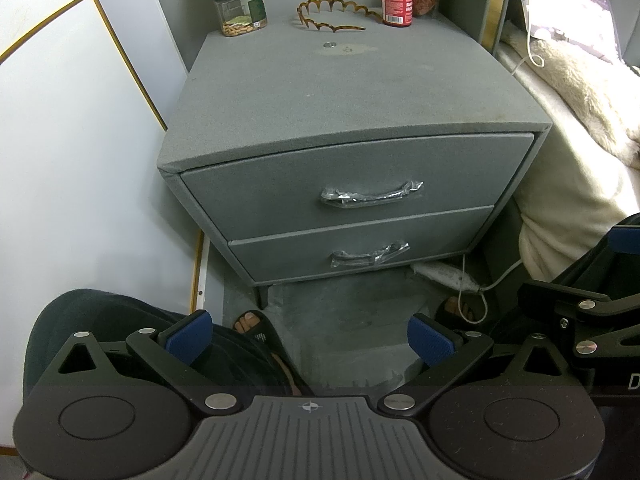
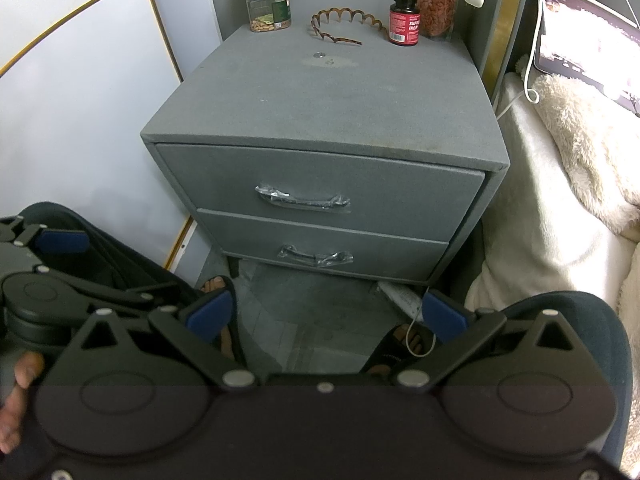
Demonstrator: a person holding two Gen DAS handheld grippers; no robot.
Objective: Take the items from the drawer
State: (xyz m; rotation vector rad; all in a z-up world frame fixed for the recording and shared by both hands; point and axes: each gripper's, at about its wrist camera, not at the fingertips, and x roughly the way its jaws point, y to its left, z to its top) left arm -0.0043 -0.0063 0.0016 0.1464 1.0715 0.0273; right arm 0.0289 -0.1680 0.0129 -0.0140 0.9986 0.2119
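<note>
Grippers hang low before the grey nightstand (image 1: 352, 92): the left gripper (image 1: 310, 338) and right gripper (image 2: 326, 316) both spread wide, gripping nothing. Top drawer (image 1: 360, 184) and bottom drawer (image 1: 360, 250) sit closed, their handles wrapped in plastic, well apart from both.

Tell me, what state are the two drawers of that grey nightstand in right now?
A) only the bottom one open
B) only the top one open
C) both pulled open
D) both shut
D: the top drawer and the bottom drawer both sit flush with the nightstand front, their plastic-wrapped handles untouched, and both pairs of fingers are well short of them.
</note>
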